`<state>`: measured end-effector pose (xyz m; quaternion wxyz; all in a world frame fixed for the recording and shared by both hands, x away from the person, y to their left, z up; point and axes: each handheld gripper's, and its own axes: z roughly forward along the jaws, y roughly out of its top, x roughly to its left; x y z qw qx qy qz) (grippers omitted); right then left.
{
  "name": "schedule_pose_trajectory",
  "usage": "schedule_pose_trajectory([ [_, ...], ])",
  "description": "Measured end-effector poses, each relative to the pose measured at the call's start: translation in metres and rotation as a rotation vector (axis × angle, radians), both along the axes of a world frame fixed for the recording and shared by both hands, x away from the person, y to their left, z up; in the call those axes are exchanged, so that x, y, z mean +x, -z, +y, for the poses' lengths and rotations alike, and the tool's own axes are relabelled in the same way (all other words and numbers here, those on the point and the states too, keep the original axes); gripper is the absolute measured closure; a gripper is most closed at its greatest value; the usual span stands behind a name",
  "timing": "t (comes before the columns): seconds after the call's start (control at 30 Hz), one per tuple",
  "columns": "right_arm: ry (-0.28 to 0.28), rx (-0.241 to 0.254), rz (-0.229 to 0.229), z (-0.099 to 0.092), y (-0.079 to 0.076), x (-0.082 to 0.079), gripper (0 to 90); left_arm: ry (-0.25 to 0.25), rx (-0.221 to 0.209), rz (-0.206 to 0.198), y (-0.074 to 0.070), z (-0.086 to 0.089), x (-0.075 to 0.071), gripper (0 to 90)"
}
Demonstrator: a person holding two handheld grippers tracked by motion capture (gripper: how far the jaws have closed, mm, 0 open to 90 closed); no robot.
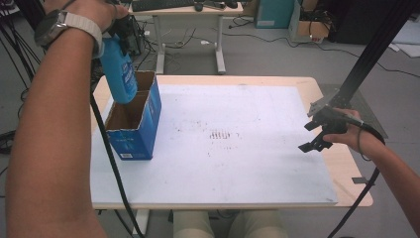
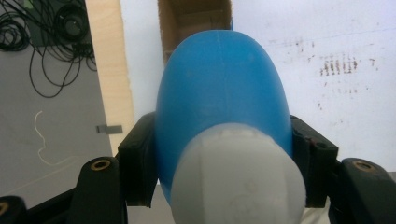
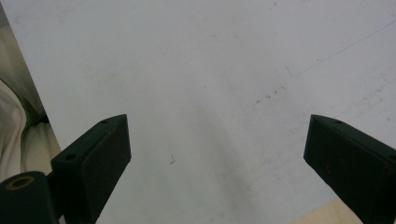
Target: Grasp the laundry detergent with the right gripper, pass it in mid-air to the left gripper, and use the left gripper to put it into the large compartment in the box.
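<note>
the left gripper (image 1: 119, 37) is clamped on a blue bottle (image 1: 118, 69), its two black jaws pressing the bottle's sides just below the pale grey cap (image 2: 238, 175). in the high view the bottle hangs base down, slightly tilted, with its lower end at the mouth of an open blue cardboard box (image 1: 133, 119) that stands upright on the left part of the white board (image 1: 237, 163). the box has two compartments, and the bottle is over the far one; whether its base touches the cardboard cannot be told. in the left gripper view the brown inside of the box (image 2: 194, 18) shows just past the bottle (image 2: 219, 88).

the right gripper (image 1: 317, 134) hovers over the right edge of the board, well apart from the box. its jaws stand wide apart with nothing between them, above bare white board (image 3: 210, 70).
</note>
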<state>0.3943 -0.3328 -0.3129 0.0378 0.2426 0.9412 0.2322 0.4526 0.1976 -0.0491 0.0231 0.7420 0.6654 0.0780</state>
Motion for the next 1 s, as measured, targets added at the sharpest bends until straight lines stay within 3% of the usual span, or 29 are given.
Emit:
schedule_pose_trajectory([
  [0.03,-0.025,0.008,-0.016,0.000,0.001,0.002,7.2,-0.002,0.001,0.001,0.002,0.001,0.000,37.4],
  [0.17,0.005,-0.004,0.004,0.000,0.000,0.000,7.2,-0.006,0.005,0.007,0.007,0.005,0.002,37.4],
  [1.0,0.025,0.001,0.014,-0.002,0.002,0.000,7.2,-0.022,0.001,0.026,0.057,0.020,0.009,37.4],
])
